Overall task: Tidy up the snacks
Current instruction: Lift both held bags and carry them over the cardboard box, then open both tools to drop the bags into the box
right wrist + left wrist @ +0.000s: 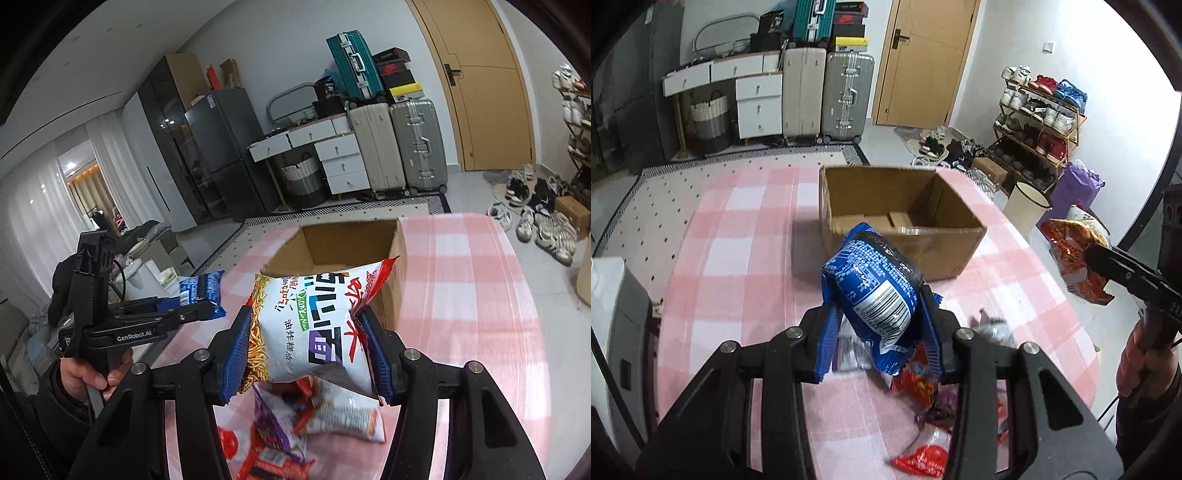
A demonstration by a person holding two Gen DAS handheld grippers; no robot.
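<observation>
My left gripper (882,325) is shut on a blue snack pack (875,291) with a white barcode, held above the pink checked tablecloth (746,236). My right gripper (308,350) is shut on a white and red noodle snack bag (314,325), also lifted off the table. An open cardboard box (901,218) stands just beyond both; its floor shows only flaps. In the right wrist view the left gripper (207,306) shows at the left with the blue pack (203,291). Several loose snack packets (314,417) lie on the cloth below the grippers.
Suitcases (827,96), a white drawer unit (753,99) and a wooden door (923,59) line the far wall. A shoe rack (1038,122), a white bin (1027,206) and a purple bag (1075,188) stand right of the table. A person's hand (1145,354) grips the right tool.
</observation>
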